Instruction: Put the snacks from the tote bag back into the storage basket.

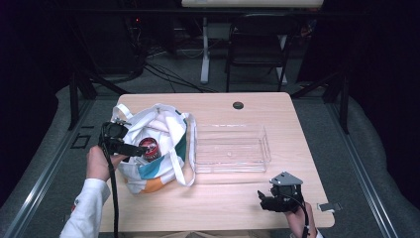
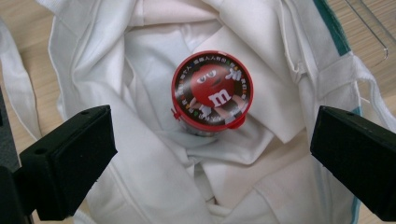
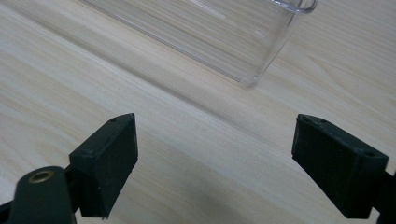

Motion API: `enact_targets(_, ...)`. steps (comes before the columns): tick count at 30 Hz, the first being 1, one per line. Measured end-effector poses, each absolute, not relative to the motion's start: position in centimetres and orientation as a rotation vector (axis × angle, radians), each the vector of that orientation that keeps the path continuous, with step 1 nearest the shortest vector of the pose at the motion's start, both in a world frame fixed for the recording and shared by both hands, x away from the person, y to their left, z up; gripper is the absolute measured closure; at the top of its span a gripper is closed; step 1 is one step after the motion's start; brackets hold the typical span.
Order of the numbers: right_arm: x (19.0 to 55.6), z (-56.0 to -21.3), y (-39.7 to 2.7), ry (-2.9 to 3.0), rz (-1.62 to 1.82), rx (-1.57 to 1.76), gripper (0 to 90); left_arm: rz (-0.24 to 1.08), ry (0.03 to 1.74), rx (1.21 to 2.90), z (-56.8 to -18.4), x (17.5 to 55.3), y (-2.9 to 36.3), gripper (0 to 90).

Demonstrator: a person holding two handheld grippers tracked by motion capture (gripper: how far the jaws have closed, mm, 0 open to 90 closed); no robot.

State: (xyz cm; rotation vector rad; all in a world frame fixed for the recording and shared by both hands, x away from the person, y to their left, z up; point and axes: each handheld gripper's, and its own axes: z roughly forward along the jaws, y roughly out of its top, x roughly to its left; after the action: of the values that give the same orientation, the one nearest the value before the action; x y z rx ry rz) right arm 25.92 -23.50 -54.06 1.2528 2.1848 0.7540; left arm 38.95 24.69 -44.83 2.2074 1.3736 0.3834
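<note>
**Left gripper poised over a candy tub inside a tote bag**

A light wooden table [image 1: 218, 198] seen from above. On its left side lies a white canvas tote bag [image 1: 163, 124] with teal and orange panels, its mouth gaping open. Inside, resting on the bag's crumpled white lining, is a small round M&M's tub [image 2: 212, 88] — red lid up, showing the red candy character.

The left gripper [image 2: 212, 163], held in the person's left hand [image 1: 99, 162], points into the bag's mouth. Its jaws are spread wide and hold nothing; the tub sits beyond them, roughly centred between the two.

Just beside the bag, to its right, stands a clear plastic tray [image 1: 230, 130]. The right gripper [image 3: 215, 163] is near the table's front right edge, well apart from the bag — jaws also spread wide, with bare wood between them and a corner of the tray ahead.
</note>
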Motion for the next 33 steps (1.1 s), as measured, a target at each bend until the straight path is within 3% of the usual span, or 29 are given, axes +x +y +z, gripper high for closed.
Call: enact_targets(33,25.9,-54.1,-23.4,2.185,0.753,1.257,13.9,0.375,1.395,2.370,-47.6,43.6,21.1,2.9)
